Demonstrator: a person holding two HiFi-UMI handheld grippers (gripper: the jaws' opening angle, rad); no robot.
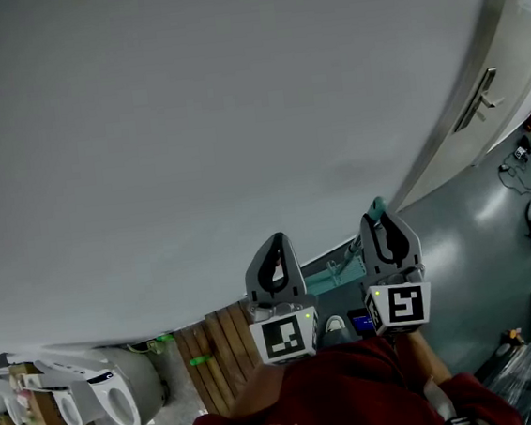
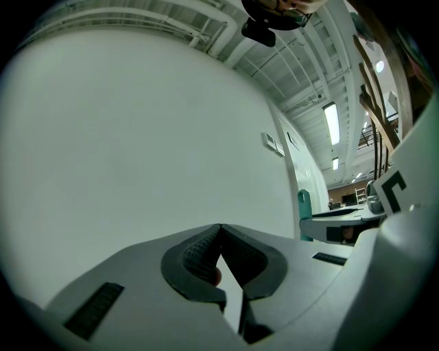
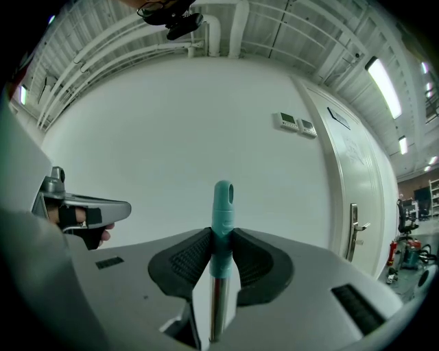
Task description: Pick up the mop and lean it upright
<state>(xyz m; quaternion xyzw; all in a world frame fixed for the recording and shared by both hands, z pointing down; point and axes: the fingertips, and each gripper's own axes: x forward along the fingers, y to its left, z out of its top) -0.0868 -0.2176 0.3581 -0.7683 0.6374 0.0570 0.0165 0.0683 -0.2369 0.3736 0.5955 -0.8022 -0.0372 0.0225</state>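
The right claw (image 3: 221, 241) pinched the mop (image 3: 223, 199) by its teal handle end, the pole upright before a white wall (image 3: 171, 123). The left claw (image 2: 219, 234) was pressed together, empty.

1. Two grey grippers, each carrying a black-and-white marker cube, point side by side toward a plain white wall (image 1: 190, 120).
2. The left gripper (image 1: 275, 248) has its fingers meeting at the tips.
3. At the right gripper (image 1: 383, 225), the teal plastic end of a mop handle (image 1: 375, 207) pokes up past the fingers.
4. The person's dark red sleeves (image 1: 341, 392) fill the bottom edge beneath both grippers.
5. A brown slatted wooden board (image 1: 219, 353) lies at the wall's foot, left of the grippers.
6. A white door with a metal lever handle (image 1: 480, 99) stands at the right.
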